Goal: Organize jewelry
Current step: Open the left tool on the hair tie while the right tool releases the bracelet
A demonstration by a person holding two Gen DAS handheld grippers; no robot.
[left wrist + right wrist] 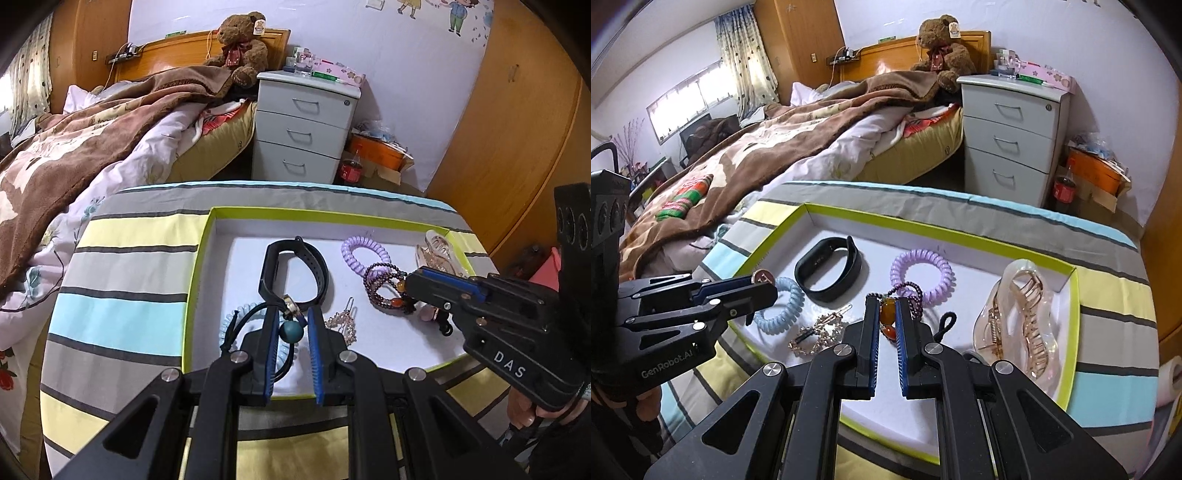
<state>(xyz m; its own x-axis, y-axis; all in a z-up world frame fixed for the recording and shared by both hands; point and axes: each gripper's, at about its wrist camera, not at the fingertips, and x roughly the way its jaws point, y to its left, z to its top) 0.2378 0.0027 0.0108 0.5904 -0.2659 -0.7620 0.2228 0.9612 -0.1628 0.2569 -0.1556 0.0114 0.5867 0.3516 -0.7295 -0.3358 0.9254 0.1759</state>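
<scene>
Two grippers are hovering over the tray [1067, 332]: left gripper [290, 314] pinching a cord necklace [291, 330], right gripper [886, 314] clamping a beaded bracelet [888, 314], seemingly for sorting.

Beaded bracelet [891, 320], black band [827, 274], in tray [964, 234]

Evenly lit by soft daylight, entering through the curtained window [701, 88] at upper left of the right wrist view, where panes blow out to near white. Cool, slightly violet cast on the walls. Faint, soft-edged shadows under items on the white tray floor [871, 258]; mild sheen on the wooden headboard [886, 59]. Strong fisheye bending throughout: straight edges bowed, dark vignette arcs cutting all corners. Sharp at centre, softening and smearing toward the rim. Slight blur on the near black gripper bodies at the bottom. No motion streaking visible.
</scene>
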